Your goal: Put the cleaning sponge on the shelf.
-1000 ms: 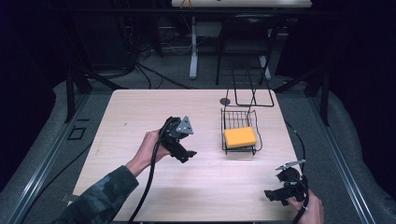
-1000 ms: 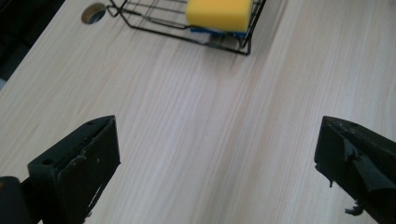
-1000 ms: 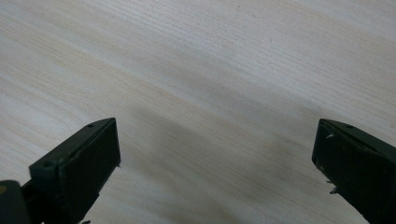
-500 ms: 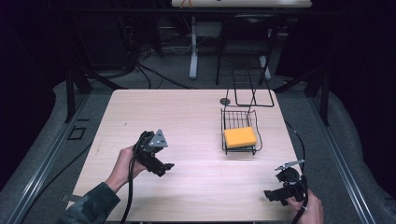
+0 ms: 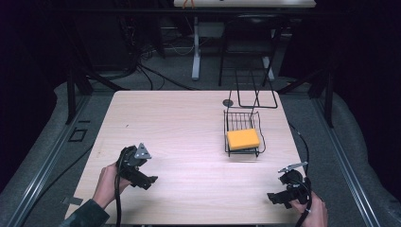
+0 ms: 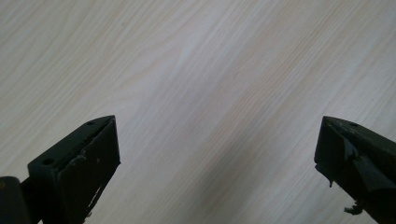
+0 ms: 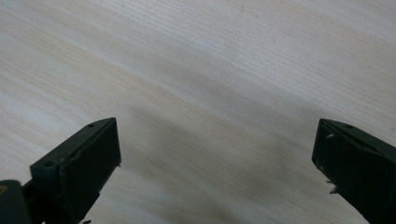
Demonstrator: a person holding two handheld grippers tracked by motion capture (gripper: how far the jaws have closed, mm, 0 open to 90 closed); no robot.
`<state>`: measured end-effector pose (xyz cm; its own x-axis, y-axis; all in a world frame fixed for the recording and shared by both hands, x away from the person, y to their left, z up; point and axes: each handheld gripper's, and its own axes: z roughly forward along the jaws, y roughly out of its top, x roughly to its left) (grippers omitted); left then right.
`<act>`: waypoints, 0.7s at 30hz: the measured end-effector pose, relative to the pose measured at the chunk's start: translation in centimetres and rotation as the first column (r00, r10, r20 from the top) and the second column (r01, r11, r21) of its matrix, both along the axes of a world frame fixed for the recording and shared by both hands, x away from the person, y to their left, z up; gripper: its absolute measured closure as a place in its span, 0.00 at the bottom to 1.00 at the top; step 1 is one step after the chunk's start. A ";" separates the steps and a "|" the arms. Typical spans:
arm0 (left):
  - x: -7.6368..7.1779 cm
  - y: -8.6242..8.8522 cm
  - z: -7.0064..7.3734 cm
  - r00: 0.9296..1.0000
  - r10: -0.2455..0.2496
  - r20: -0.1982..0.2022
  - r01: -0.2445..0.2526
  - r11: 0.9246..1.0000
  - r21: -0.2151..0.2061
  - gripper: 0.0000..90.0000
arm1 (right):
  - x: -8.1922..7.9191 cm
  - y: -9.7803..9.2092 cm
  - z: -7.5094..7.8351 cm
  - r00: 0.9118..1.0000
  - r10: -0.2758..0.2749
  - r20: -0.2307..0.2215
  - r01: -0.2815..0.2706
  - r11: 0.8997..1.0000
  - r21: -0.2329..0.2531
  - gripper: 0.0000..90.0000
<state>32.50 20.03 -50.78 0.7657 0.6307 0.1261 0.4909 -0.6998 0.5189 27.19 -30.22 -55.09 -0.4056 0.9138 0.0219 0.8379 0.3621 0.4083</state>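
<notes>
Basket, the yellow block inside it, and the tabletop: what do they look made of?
Basket: thin black wire, probably coated metal; open grid.
Block: likely foam sponge; matte yellow-orange, rounded corners.
Tabletop: pale wood or wood-look laminate; fine grain lines, soft sheen.

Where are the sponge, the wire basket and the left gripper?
sponge (image 5: 243, 139), high view, middle of its orange top face.
wire basket (image 5: 226, 131), high view, left rim wire.
left gripper (image 5: 148, 181), high view, between its open jaw tips.

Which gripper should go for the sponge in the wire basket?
Probably the right gripper: it is open and on the same side as the yellow sponge; the left gripper sits across the table.
</notes>
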 end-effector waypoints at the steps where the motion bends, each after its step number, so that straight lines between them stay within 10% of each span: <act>1: -0.1 0.3 -0.3 1.000 0.021 -0.002 -0.021 1.000 0.002 0.00 | 0.0 0.0 0.0 1.000 -0.002 0.001 0.002 1.000 0.000 0.01; 9: -0.3 3.1 -2.0 0.978 0.204 -0.033 -0.203 0.979 0.024 0.00 | 0.0 0.3 0.1 1.000 0.013 -0.006 -0.013 1.000 -0.003 0.01; 21: 0.1 3.0 -3.3 0.982 0.181 -0.049 -0.176 0.981 0.084 0.00 | 0.0 0.5 0.1 0.999 0.044 -0.004 -0.044 0.999 -0.007 0.02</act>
